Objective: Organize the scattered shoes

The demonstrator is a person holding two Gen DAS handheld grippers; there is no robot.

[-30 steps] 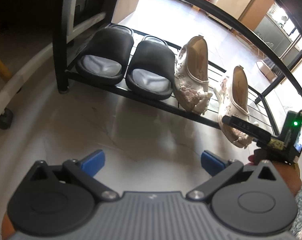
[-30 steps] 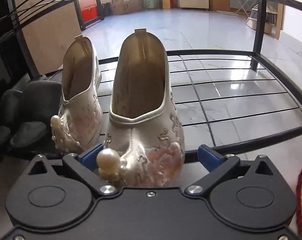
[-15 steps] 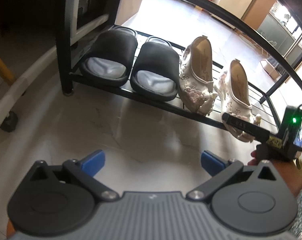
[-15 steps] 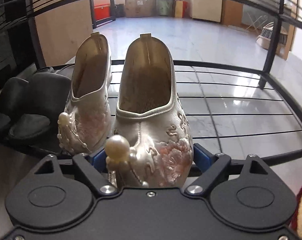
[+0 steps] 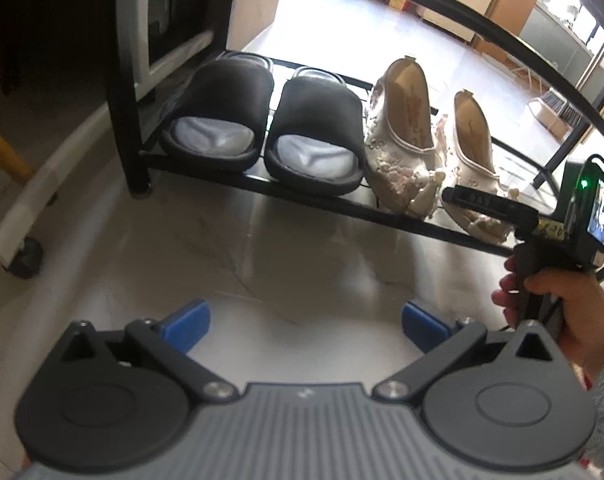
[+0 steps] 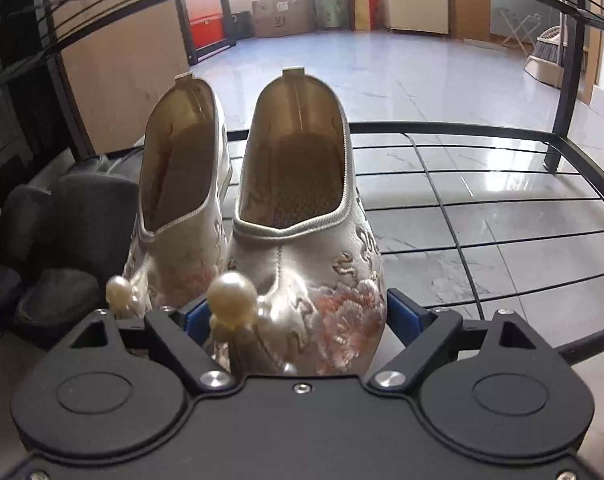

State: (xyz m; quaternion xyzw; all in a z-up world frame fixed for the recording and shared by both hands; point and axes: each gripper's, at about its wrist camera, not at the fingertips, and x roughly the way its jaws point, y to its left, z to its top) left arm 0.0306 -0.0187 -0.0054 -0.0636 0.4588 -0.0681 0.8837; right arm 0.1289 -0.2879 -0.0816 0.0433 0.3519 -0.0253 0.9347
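My right gripper [image 6: 288,316] has its blue pads [image 6: 402,312] closed against the toe of the right satin shoe [image 6: 302,216]: glossy cream fabric, pink embroidered flower, round pearl beads. It sits on the black wire shelf [image 6: 482,240], directly ahead. Its mate, the left satin shoe [image 6: 178,200], stands just beside it, left of the gripper. Further left, two matte black foam slides [image 5: 270,128]. My left gripper [image 5: 306,320] hangs wide apart, holding nothing, above polished floor tile [image 5: 262,248].

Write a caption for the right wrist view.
Right tongs closed on an embroidered cream shoe beside its mate on the rack.
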